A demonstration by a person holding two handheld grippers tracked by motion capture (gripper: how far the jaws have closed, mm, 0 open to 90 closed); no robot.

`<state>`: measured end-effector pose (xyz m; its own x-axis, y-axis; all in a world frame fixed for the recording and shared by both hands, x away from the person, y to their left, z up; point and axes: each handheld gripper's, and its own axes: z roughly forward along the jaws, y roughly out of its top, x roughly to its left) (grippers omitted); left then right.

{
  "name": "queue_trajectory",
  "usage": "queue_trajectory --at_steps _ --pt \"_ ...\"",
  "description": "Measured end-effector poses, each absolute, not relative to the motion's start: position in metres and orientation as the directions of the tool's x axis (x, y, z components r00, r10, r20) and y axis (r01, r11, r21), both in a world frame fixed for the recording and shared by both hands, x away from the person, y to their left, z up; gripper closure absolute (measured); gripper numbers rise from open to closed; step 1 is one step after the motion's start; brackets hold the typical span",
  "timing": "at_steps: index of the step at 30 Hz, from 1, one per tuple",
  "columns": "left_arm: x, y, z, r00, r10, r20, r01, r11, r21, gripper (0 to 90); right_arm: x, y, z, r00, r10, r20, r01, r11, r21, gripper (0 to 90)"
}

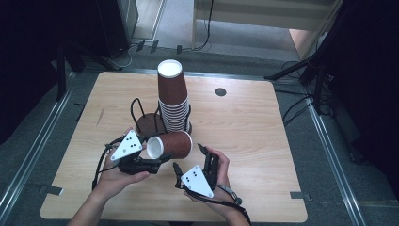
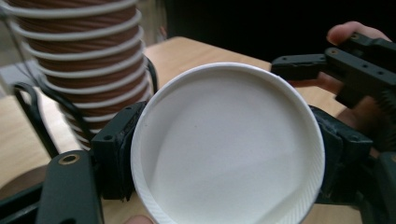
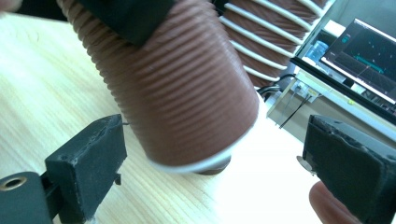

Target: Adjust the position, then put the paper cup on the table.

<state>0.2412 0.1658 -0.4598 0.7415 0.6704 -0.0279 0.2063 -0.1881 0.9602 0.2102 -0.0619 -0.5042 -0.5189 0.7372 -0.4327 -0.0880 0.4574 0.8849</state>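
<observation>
The desk (image 1: pixel 244 141), a pale wood top, occupies the centre of the high view, with dark floor and cabling around it.

At upper centre of that view stands a tall stack of brown ribbed paper cups (image 1: pixel 172 96), mouths down and nested, seated in a black wire holder (image 1: pixel 141 115) with a round dark base. The wire frame evidently keeps the stack upright and in one place for drawing cups off.

A single brown cup (image 1: pixel 170 144) lies on its side just below the stack, at centre of the high view, white inside facing frame left. It is off the stack and clear of the holder.

The left gripper (image 1: pixel 157 162), lower left of centre, is closed on this cup: in the left gripper view its black pads press the white rim from either side, which holds the cup level and steady for the other hand.

The right gripper (image 1: pixel 190 159), lower centre, stands wide apart and empty. In the right gripper view its two pads flank the cup's closed end without touching it, so it appears placed to take the cup at that end; this is a judgement only
</observation>
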Motion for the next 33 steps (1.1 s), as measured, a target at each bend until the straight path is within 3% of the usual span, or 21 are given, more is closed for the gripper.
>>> queue_trajectory --at_steps 9,13,16,23,33 --pt "0.241 0.171 -0.462 0.713 0.701 -0.02 0.104 -0.079 0.991 22.8 0.218 -0.075 -0.491 -0.486 0.816 -0.312 -0.008 0.353 0.936 6.2" --pt "0.242 0.174 -0.462 0.7 0.711 -0.064 0.103 -0.012 0.995 22.8 0.221 -0.079 -0.485 -0.508 0.829 -0.234 0.04 0.295 0.955 9.9" --pt "0.243 0.175 -0.464 0.689 0.721 -0.075 0.095 0.013 0.995 22.9 0.22 -0.079 -0.482 -0.505 0.845 -0.179 0.066 0.244 0.968 5.8" --pt "0.242 0.175 -0.466 0.675 0.737 -0.048 0.059 0.011 0.998 23.2 0.223 -0.087 -0.47 -0.55 0.83 0.089 0.204 0.03 0.979 1.9" --pt "0.242 0.168 -0.469 0.664 0.745 -0.063 0.046 0.044 0.998 23.3 0.227 -0.097 -0.46 -0.534 0.801 0.272 0.273 -0.141 0.952 2.1"
